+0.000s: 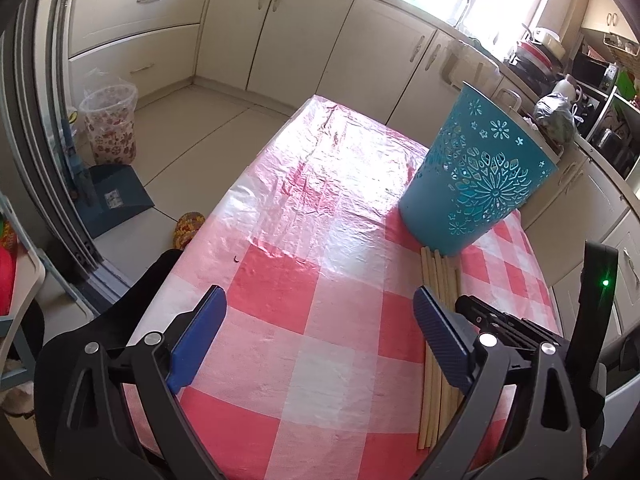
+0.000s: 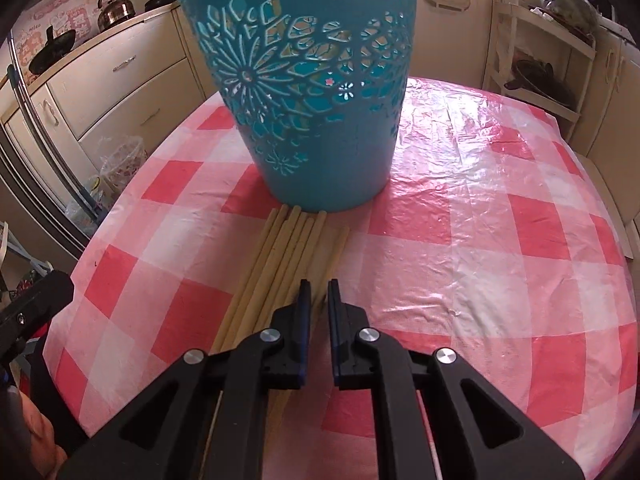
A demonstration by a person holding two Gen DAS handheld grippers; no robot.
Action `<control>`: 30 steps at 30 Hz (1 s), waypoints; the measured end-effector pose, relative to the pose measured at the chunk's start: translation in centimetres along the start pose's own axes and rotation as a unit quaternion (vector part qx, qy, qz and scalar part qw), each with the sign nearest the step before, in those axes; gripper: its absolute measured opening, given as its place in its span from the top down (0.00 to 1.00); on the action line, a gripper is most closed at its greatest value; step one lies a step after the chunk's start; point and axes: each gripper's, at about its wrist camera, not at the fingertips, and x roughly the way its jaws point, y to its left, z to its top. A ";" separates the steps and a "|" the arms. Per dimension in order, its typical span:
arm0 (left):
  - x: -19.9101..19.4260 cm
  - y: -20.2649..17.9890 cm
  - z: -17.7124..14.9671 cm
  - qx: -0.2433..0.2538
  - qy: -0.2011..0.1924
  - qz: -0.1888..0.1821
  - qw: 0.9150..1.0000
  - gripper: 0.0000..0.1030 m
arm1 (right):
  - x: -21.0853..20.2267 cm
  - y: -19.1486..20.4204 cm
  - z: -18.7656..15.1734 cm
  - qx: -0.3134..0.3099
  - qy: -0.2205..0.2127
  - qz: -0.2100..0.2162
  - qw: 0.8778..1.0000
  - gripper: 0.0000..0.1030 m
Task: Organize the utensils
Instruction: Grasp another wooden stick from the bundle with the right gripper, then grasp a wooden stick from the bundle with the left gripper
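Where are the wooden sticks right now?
The wooden sticks lie in a bunch on the checked tablecloth, far ends close against the blue cup's base, under the right gripper.

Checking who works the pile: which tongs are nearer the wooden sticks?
Right. The right tongs sit directly over the wooden sticks, jaws nearly closed around one. The left tongs hang wide open beside the pile, over bare tablecloth.
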 end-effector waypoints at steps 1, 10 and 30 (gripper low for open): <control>0.2 -0.5 0.1 0.008 0.005 -0.002 1.000 0.12 | -0.2 -0.4 -0.2 -0.003 0.000 -0.002 1.000 0.92; 5.3 -7.0 0.7 0.117 0.058 0.040 0.991 0.12 | -1.7 -4.9 -1.7 0.017 -0.005 0.006 1.000 0.94; 9.3 -10.3 1.8 0.170 0.085 0.105 0.976 0.12 | -1.7 -7.0 -1.7 0.054 -0.007 0.055 0.997 0.93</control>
